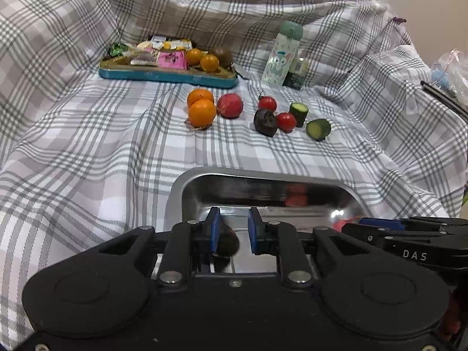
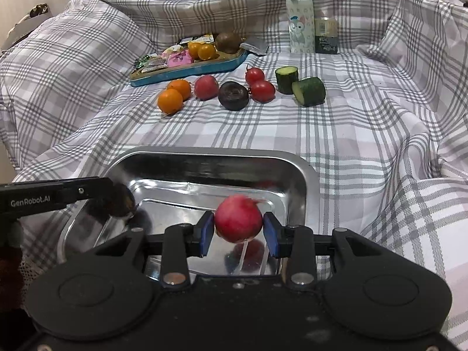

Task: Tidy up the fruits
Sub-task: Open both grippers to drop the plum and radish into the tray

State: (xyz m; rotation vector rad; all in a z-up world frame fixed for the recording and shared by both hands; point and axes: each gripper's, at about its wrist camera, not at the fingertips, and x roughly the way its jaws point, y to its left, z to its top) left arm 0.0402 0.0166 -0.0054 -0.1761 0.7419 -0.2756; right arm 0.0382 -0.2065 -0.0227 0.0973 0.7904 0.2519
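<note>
Release step: right gripper (image 2: 238, 234) jaws gripping red fruit (image 2: 238, 222) over steel tray (image 2: 301, 169); left gripper (image 1: 234, 229) jaws clenching dark fruit (image 1: 229, 241) there. Advising lowering, opening slowly, avoiding rolling.

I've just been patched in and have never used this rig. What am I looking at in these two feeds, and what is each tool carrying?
A person holds a two-finger tool in each hand; a fisheye camera on each looks along its fingers. The left-wrist feed shows the left tool gripping a dark fruit over the steel tray. The right-wrist feed shows the right tool with a red fruit between its pads over that tray. On the checked cloth beyond lie oranges, tomatoes, cucumber pieces and a blue snack tray.
</note>
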